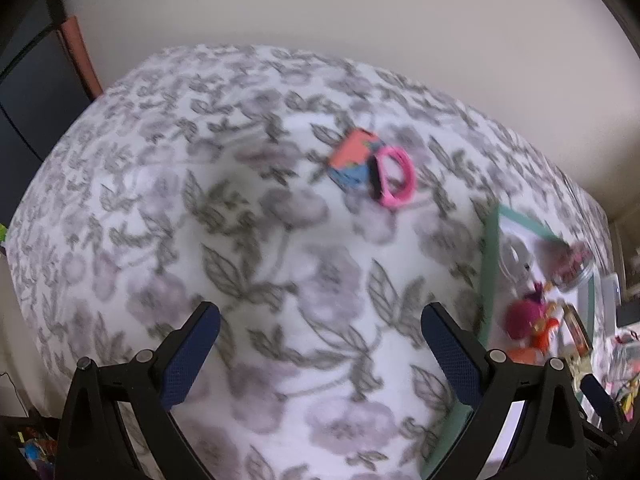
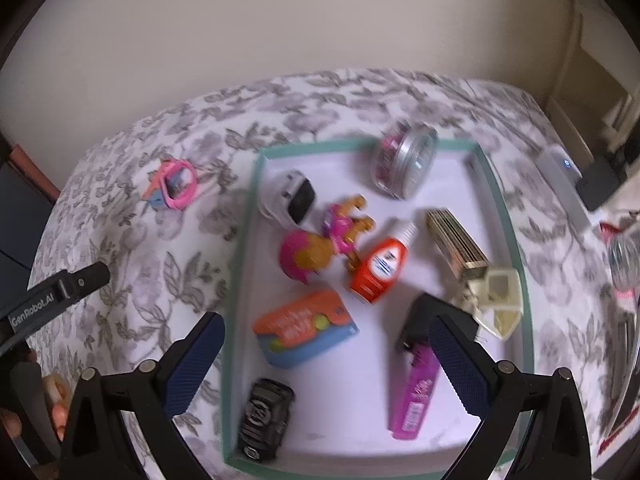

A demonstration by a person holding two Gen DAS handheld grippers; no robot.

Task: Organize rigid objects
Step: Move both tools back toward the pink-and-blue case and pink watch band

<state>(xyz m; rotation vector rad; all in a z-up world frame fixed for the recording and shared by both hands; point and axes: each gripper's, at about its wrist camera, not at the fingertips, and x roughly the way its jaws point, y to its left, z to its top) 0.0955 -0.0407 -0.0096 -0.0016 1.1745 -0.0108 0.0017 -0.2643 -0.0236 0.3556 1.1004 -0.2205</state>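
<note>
Pink watch and orange box lie well ahead of the left gripper, jaws wide apart, empty; right gripper gapes likewise above the tray.

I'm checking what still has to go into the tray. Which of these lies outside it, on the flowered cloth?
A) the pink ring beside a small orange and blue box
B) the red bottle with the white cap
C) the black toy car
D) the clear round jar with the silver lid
A: the pink ring lies against the small orange and blue box on the flowered cloth, left of the tray; the other three are inside the tray.
</note>
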